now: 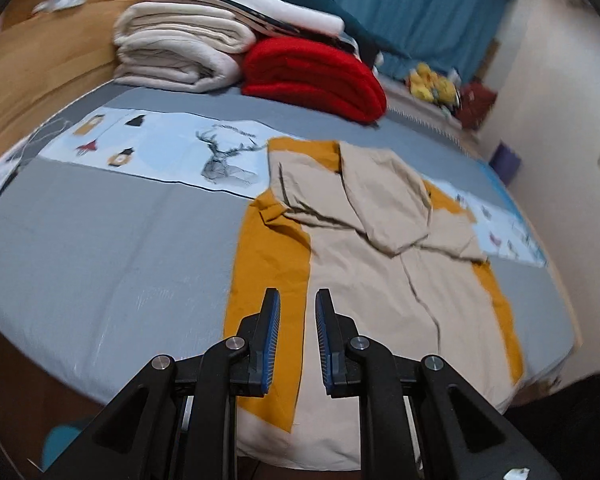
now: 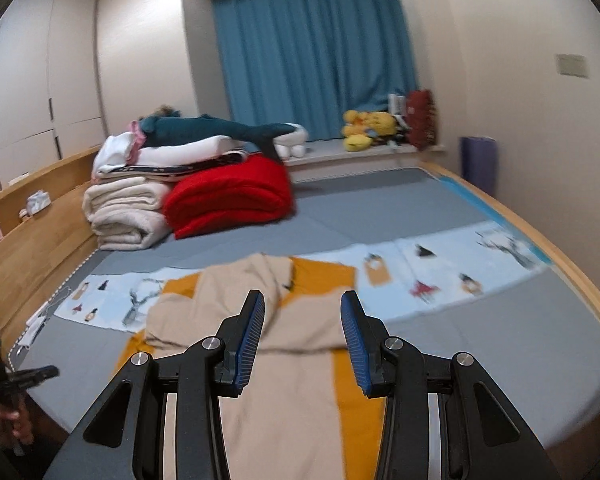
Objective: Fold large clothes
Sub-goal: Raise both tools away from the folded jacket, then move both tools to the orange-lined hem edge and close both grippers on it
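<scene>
A large beige and mustard-yellow garment [image 1: 372,264] lies flat on the grey bed, its sleeves folded in over the chest. It also shows in the right wrist view [image 2: 284,368]. My left gripper [image 1: 297,300] is open and empty, held above the garment's near left hem. My right gripper [image 2: 303,304] is open and empty, held above the garment's middle. The left gripper [image 2: 16,380] and the hand holding it show at the left edge of the right wrist view.
The grey bed [image 1: 100,240] has a pale blue printed strip [image 1: 160,152] across it. Folded cream blankets [image 1: 176,52] and a red blanket [image 1: 316,76] are stacked at the head by the wooden headboard [image 1: 40,68]. Yellow plush toys [image 2: 366,126] sit under the blue curtain [image 2: 312,48].
</scene>
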The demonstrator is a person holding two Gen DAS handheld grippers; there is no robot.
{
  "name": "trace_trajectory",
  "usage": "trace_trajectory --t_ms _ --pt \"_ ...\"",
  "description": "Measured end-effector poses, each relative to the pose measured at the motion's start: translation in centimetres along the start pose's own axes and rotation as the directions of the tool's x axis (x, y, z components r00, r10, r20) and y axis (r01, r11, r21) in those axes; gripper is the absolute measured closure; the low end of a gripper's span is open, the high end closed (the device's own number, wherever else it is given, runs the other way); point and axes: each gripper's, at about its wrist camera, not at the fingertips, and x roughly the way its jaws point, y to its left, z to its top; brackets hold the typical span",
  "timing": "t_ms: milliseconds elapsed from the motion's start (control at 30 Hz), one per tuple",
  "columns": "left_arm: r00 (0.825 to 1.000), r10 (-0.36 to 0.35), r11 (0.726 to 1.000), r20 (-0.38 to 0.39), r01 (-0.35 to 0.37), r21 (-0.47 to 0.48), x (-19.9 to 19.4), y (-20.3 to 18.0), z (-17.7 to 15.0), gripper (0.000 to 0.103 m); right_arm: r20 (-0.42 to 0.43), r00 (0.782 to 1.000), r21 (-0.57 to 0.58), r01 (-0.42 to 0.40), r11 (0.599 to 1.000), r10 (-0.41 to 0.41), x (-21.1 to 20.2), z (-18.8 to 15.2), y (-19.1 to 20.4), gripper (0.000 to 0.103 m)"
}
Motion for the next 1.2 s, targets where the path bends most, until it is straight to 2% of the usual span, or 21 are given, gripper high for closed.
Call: trace_trajectory --t_ms 100,133,167,200,233,300,400,433,533,633,667,700,733,800,833,933,1000,1067,1100,1200 --pt "1.0 0.027 0.998 -0.002 -0.027 -0.048 0.1 0.9 0.0 0.088 -0.092 0.991 -0.001 0.102 0.995 -0.102 0.1 -4.4 -2.1 0.062" --pt "1.0 0.023 0.998 -0.014 -0.024 -0.064 0.4 1.1 0.0 0.088 -0.146 0.983 0.037 0.115 0.993 -0.109 0.1 -6.4 -3.4 0.063" --pt "0.999 0.018 0.996 -0.031 -0.021 -0.082 0.7 1.3 -0.2 0.089 -0.21 0.97 0.074 0.143 0.987 -0.125 0.5 -7.4 -4.4 0.064" --pt "0.999 0.015 0.995 -0.049 -0.02 -0.099 1.1 1.4 -0.3 0.089 -0.239 0.963 0.105 0.151 0.983 -0.122 0.6 -7.7 -4.9 0.069" --pt "0.998 0.013 0.994 -0.064 -0.02 -0.111 1.3 1.5 -0.6 0.089 -0.23 0.969 0.152 0.129 0.98 -0.092 0.1 -7.9 -5.8 0.069" --pt "0.996 0.013 0.992 -0.091 -0.025 -0.128 1.8 1.5 -0.9 0.089 -0.219 0.969 0.12 0.144 0.982 -0.115 0.1 -8.6 -6.4 0.069" --pt "0.99 0.022 0.988 -0.138 -0.043 -0.151 2.0 1.8 -1.0 0.089 -0.304 0.942 0.135 0.19 0.972 -0.142 2.0 -11.7 -7.9 0.069" --pt "0.988 0.02 0.986 -0.152 -0.044 -0.16 1.9 1.8 -0.9 0.089 -0.361 0.924 0.165 0.199 0.966 -0.129 3.4 -12.3 -8.3 0.068" --pt "0.986 0.004 0.986 -0.169 -0.032 -0.161 1.9 1.8 -0.7 0.089 -0.372 0.916 0.108 0.204 0.973 -0.151 5.0 -12.7 -7.8 0.068" --pt "0.979 0.043 0.992 -0.2 -0.065 -0.106 4.1 2.3 -2.2 0.089 -0.426 0.895 0.094 0.185 0.978 -0.128 6.7 -13.6 -7.5 0.068" --pt "0.971 0.054 0.989 -0.231 -0.084 -0.122 5.4 2.9 -3.1 0.089 -0.458 0.881 0.093 0.182 0.979 -0.12 7.3 -14.1 -7.5 0.068" --pt "0.954 0.074 0.985 -0.291 -0.116 -0.128 6.7 3.4 -3.5 0.089 -0.478 0.869 0.084 0.184 0.979 -0.123 7.9 -14.5 -7.6 0.068" --pt "0.941 0.084 0.982 -0.327 -0.134 -0.133 7.8 3.8 -3.9 0.089 -0.509 0.851 0.066 0.189 0.98 -0.13 8.7 -15.1 -7.6 0.068" --pt "0.917 0.124 0.976 -0.379 -0.181 -0.118 9.2 4.5 -4.6 0.089 -0.541 0.83 0.05 0.197 0.979 -0.139 9.5 -15.8 -7.8 0.068" --pt "0.909 0.134 0.971 -0.395 -0.2 -0.13 9.5 4.9 -4.7 0.089 -0.555 0.82 0.054 0.201 0.978 -0.138 9.8 -16.0 -8.0 0.068" --pt "0.898 0.107 0.953 -0.426 -0.214 -0.212 10.0 6.6 -4.9 0.088 -0.6 0.792 0.098 0.213 0.972 -0.113 10.8 -17.0 -9.1 0.067" --pt "0.886 0.105 0.943 -0.452 -0.233 -0.237 10.5 7.4 -5.2 0.082 -0.639 0.764 0.128 0.219 0.967 -0.088 11.6 -17.9 -9.6 0.067" --pt "0.866 0.112 0.938 -0.488 -0.254 -0.236 11.0 7.9 -5.7 0.071 -0.681 0.728 0.134 0.232 0.963 -0.081 12.4 -19.0 -10.1 0.067" --pt "0.852 0.116 0.935 -0.51 -0.267 -0.233 11.4 8.2 -6.0 0.069 -0.694 0.715 0.134 0.239 0.962 -0.081 12.7 -19.4 -10.2 0.067" --pt "0.835 0.115 0.935 -0.538 -0.275 -0.226 11.6 8.4 -6.6 0.065 -0.738 0.67 0.134 0.267 0.954 -0.084 13.3 -20.8 -10.8 0.067"
